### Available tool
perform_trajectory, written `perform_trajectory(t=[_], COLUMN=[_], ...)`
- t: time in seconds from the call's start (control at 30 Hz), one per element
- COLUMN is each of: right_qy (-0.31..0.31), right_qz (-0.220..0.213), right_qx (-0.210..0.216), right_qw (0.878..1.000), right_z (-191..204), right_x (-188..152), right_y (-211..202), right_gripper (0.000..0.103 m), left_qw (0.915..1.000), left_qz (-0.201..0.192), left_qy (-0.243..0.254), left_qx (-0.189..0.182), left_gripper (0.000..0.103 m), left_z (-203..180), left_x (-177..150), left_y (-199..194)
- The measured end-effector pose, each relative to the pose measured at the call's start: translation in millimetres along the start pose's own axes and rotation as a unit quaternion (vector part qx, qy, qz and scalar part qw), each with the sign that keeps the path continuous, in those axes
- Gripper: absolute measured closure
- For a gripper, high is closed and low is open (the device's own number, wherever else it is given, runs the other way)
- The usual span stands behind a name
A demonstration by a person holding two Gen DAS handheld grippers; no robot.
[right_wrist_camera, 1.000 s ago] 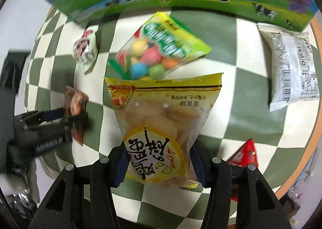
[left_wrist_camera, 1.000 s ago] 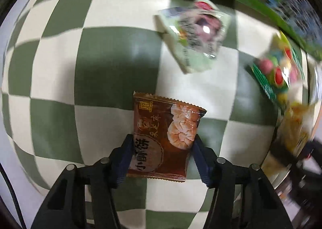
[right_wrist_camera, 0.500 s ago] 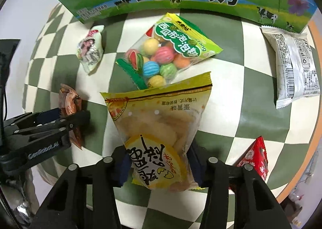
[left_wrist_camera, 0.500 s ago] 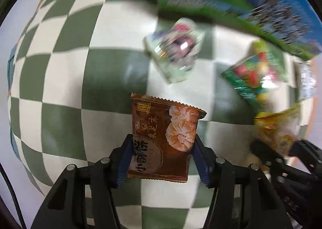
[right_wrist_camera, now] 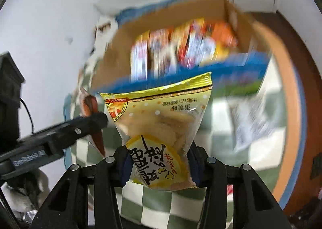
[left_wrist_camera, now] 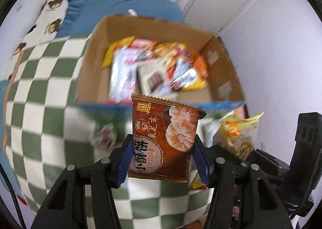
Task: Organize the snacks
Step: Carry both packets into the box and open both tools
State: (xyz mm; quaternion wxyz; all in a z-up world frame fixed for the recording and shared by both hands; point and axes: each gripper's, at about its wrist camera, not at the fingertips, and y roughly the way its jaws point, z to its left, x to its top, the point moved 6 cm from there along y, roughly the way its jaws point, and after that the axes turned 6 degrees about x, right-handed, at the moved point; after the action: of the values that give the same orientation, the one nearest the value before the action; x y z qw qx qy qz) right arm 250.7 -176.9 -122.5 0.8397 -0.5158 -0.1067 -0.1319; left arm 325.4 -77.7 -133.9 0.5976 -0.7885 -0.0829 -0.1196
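Observation:
My left gripper (left_wrist_camera: pixel 163 159) is shut on a brown pastry packet (left_wrist_camera: pixel 164 140) and holds it in the air in front of an open cardboard box (left_wrist_camera: pixel 94 52). My right gripper (right_wrist_camera: pixel 160 165) is shut on a yellow egg-crisp bag (right_wrist_camera: pixel 159 126), also lifted, just before the same box (right_wrist_camera: pixel 112 62). The box holds several snack packs (left_wrist_camera: pixel 153 68), blurred by motion. The yellow bag (left_wrist_camera: pixel 239 134) shows at the right of the left wrist view. The left gripper with its brown packet (right_wrist_camera: pixel 92 116) shows at the left of the right wrist view.
A green-and-white checked cloth (left_wrist_camera: pixel 42 96) covers the table. A small pale packet (left_wrist_camera: pixel 104 134) and a white packet (right_wrist_camera: pixel 249 120) lie on it near the box. Blue bedding (left_wrist_camera: pixel 112 5) and a white wall (left_wrist_camera: pixel 271 39) lie behind the box. The table's wooden rim (right_wrist_camera: pixel 289 108) curves at right.
Both grippers have lifted and tilted up from looking down at the cloth to facing the open box, each still holding its packet.

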Motion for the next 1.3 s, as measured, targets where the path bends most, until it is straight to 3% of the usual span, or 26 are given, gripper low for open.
perform_trajectory(t=[0.17, 0.37, 0.53, 0.7, 0.73, 0.8, 0.83, 0.87, 0.93, 1.1, 1.3], right_qy=[-0.005, 0.009, 0.029, 0.052, 0.059, 0.073, 0.076, 0.077, 0.078, 0.070, 0.048], right_qz=[-0.054, -0.042, -0.010, 0.021, 0.029, 0.051, 0.059, 0.061, 0.063, 0.077, 0.078], right_qx=[-0.028, -0.056, -0.065, -0.066, -0.065, -0.067, -0.074, -0.080, -0.085, -0.092, -0.112], right_qw=[0.998, 0.998, 0.997, 0.996, 0.996, 0.994, 0.993, 0.992, 0.991, 0.990, 0.989], right_z=[-20.3, -55.0, -78.4, -91.4, -95.4, -104.1, -108.0, -111.0, -112.7, -110.9, -98.5], right_x=[66.6, 123.7, 149.2, 153.5, 154.4, 152.5, 152.0, 151.4, 149.5, 146.4, 138.0], right_y=[-36.1, -30.4, -7.0, 16.0, 20.6, 30.2, 32.1, 32.9, 30.8, 37.1, 35.6], right_gripper=[0.054, 0.054, 0.054, 0.054, 0.052, 0.036, 0.021, 0.013, 0.012, 0.008, 0.008], left_qw=[0.9986, 0.9868, 0.9800, 0.9695, 0.9698, 0.9734, 0.9749, 0.9756, 0.9777, 0.9808, 0.9917], left_qz=[0.022, 0.105, 0.149, 0.194, 0.196, 0.193, 0.193, 0.194, 0.186, 0.175, 0.120], left_qy=[-0.028, -0.087, -0.102, -0.114, -0.109, -0.096, -0.089, -0.085, -0.080, -0.076, -0.025], left_qx=[-0.039, -0.086, -0.084, -0.099, -0.096, -0.077, -0.066, -0.059, -0.054, -0.040, 0.040], left_gripper=[0.049, 0.049, 0.049, 0.049, 0.049, 0.047, 0.037, 0.024, 0.014, 0.013, 0.013], left_z=[-18.1, -28.3, -34.5, -44.8, -46.6, -47.3, -46.3, -45.0, -41.7, -32.1, -21.4], left_x=[57.9, 108.7, 120.8, 112.1, 110.9, 110.5, 109.8, 110.8, 112.5, 111.6, 110.2], left_y=[14.1, 72.6, 108.0, 128.9, 130.1, 130.9, 130.2, 131.5, 129.0, 119.6, 100.1])
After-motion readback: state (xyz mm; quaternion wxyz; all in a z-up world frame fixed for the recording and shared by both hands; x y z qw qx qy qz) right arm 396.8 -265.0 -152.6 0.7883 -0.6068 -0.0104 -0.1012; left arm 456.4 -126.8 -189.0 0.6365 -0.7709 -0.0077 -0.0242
